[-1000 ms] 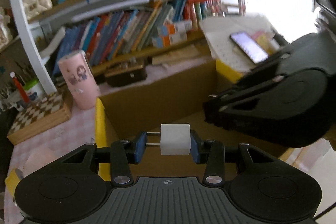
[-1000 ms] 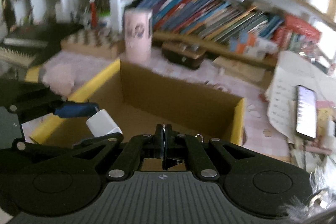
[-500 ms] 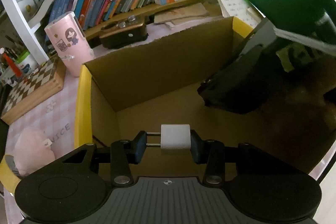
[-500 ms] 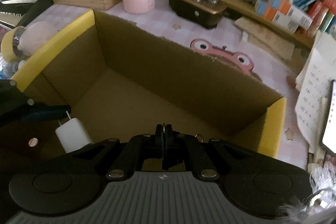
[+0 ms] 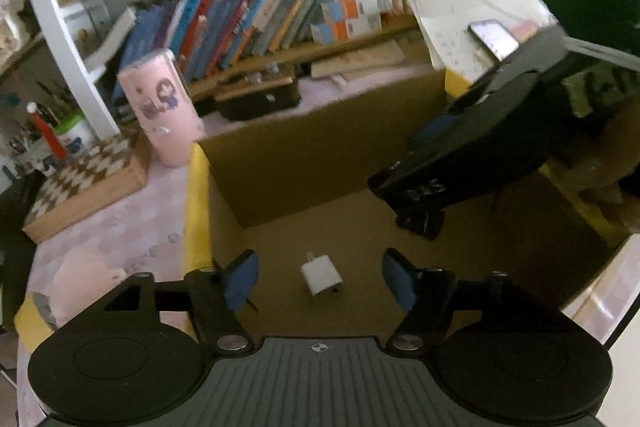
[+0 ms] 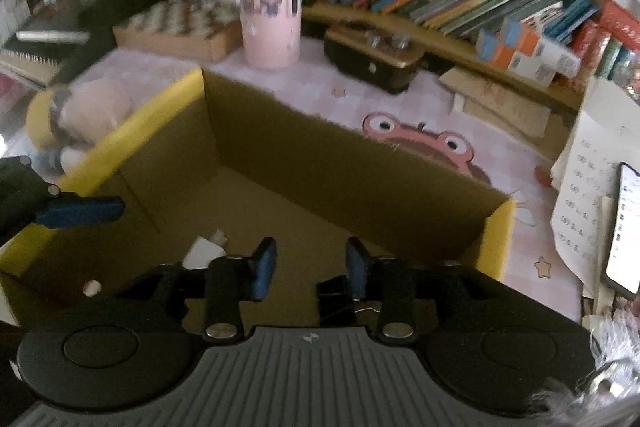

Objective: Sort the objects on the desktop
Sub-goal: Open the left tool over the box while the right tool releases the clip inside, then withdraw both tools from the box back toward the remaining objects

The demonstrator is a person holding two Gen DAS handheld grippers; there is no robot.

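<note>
Left wrist view: the left claw (image 5: 320, 281) is opening above the cardboard box (image 5: 320, 147), white charger (image 5: 321, 273) loose inside. The right claw (image 6: 310, 267) is opening too, a black binder clip (image 6: 335, 301) beside its pad.

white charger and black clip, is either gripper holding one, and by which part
Neither. The left gripper is opening; the white charger lies loose on the cardboard box floor between its pads. The right gripper is opening too; the black binder clip looks released.
</note>
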